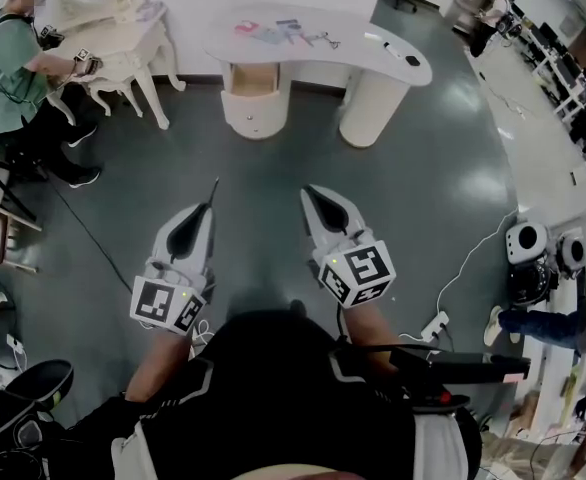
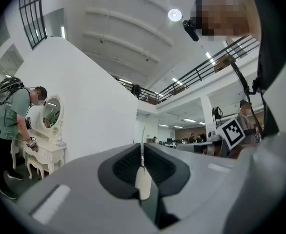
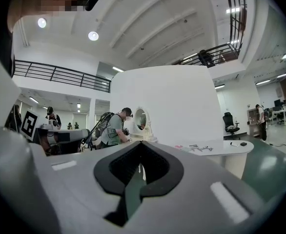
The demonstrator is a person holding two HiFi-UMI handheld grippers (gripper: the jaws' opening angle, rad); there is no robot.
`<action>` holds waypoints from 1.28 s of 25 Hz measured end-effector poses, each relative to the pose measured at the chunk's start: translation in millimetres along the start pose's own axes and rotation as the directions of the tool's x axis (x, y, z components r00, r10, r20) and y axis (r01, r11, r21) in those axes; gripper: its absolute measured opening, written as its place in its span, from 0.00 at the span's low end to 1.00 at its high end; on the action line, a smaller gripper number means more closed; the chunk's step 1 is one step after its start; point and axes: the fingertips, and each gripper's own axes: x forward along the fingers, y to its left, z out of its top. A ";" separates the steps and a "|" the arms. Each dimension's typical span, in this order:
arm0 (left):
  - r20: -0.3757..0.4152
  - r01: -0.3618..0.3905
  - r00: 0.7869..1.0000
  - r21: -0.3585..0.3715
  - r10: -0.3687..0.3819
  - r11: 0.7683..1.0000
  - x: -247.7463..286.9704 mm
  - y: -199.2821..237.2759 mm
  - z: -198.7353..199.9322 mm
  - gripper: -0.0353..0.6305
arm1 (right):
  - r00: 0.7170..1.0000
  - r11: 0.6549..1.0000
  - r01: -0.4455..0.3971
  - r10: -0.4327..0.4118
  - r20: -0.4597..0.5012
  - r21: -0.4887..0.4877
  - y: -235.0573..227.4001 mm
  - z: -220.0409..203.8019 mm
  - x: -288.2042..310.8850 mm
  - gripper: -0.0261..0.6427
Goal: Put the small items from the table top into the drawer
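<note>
Because your left gripper [image 1: 211, 196] and right gripper [image 1: 311, 200] both have their jaws pressed together on nothing, arriving like that could shove the scattered colourful small items [image 1: 285, 32] along or off the white curved table [image 1: 398, 68] instead of catching one, so part the jaws first. Those items lie well ahead of both tips, across the grey floor [image 1: 273, 158], just above the pale, seemingly open drawer [image 1: 251, 80] in the table's rounded pedestal [image 1: 253, 118].

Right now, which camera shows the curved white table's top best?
The head view looks down on the table and its small items. The right gripper view shows the table edge-on; the left gripper view misses it.
</note>
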 end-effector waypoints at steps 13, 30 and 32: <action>0.012 0.023 1.000 -0.028 -0.022 0.999 -5.7 11.2 4.4 0.08 | 1.000 0.999 0.029 -0.030 -0.011 -0.032 11.7 4.0 7.4 0.04; 0.032 0.089 0.996 -0.058 -0.087 0.994 -36.6 49.1 7.5 0.08 | 0.996 0.993 0.080 -0.082 -0.021 -0.082 62.1 7.5 28.2 0.04; 0.035 0.098 0.995 -0.059 -0.096 0.993 -40.8 54.5 8.6 0.08 | 0.995 0.992 0.092 -0.094 -0.021 -0.085 68.1 8.5 30.3 0.04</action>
